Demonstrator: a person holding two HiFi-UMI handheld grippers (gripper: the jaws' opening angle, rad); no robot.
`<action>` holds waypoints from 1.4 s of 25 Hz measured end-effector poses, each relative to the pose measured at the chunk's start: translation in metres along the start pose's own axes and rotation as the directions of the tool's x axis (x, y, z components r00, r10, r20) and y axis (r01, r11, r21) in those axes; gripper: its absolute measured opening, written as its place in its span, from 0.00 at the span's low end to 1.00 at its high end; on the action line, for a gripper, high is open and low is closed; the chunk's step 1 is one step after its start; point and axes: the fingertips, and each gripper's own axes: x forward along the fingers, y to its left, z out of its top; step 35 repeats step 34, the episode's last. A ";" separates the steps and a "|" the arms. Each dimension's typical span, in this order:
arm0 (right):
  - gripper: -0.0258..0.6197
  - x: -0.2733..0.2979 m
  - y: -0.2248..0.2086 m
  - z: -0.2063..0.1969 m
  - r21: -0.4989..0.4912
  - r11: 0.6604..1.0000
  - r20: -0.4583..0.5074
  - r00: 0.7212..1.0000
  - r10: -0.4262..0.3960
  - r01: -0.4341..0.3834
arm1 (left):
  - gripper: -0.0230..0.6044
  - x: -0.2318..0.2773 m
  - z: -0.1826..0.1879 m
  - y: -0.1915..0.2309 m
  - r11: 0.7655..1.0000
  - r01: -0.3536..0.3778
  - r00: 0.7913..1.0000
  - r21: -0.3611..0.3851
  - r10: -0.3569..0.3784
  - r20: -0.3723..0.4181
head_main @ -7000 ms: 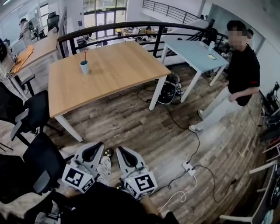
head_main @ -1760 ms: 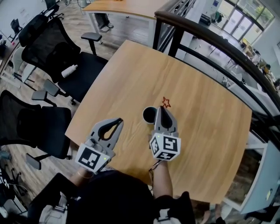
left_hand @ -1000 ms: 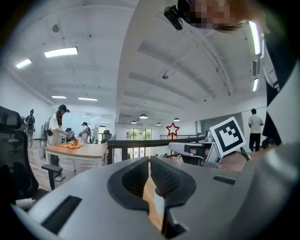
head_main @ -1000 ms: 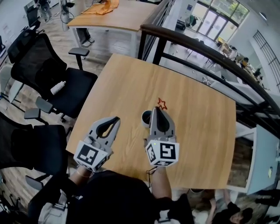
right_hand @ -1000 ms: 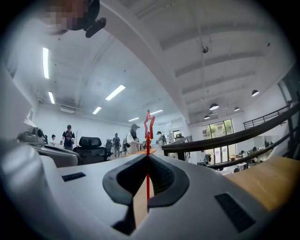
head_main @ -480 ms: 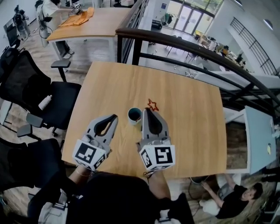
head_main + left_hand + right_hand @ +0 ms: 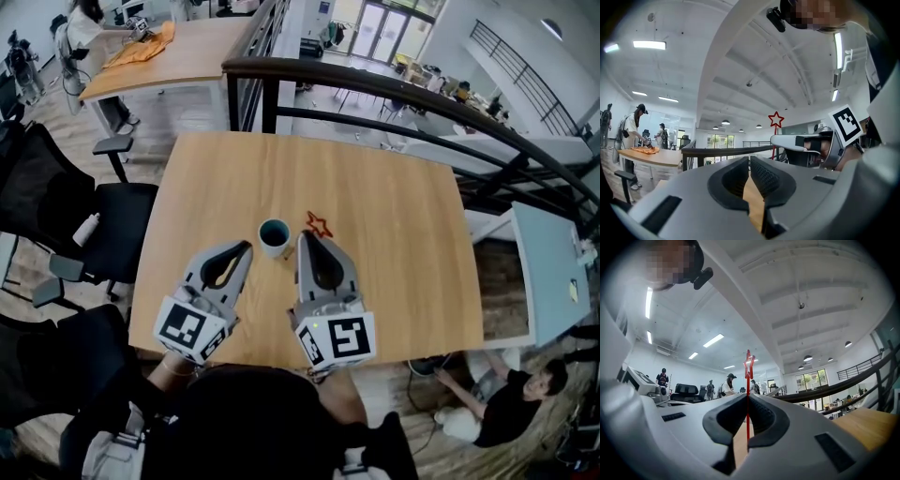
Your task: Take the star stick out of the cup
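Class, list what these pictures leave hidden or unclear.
1. Lower end of the star stick: in the head view it is under the right gripper; in the right gripper view it is behind the jaws.
2. Inside of the cup: too small and dark in the head view.
3. The cup is outside both gripper views.

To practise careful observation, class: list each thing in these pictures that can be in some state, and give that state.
Star stick: out of the cup, clamped in the right claw.
Cup: upright on the table, empty.
Right claw: shut on the star stick.
Left claw: shut, holding nothing.
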 end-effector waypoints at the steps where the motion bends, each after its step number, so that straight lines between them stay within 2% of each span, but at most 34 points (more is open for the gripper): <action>1: 0.07 -0.002 0.000 0.001 -0.002 1.000 0.001 1.000 -0.001 0.001 | 0.07 0.000 0.000 -0.002 1.000 0.004 1.000 0.000 -0.004 0.000; 27: 0.07 -0.012 0.003 -0.008 0.023 1.000 -0.023 1.000 0.018 -0.017 | 0.07 -0.008 -0.004 -0.009 1.000 -0.013 1.000 -0.009 0.013 -0.020; 35: 0.07 -0.014 -0.009 -0.001 0.028 0.999 -0.022 0.999 0.026 -0.025 | 0.07 0.003 0.002 -0.015 1.000 -0.021 1.000 -0.008 0.021 -0.021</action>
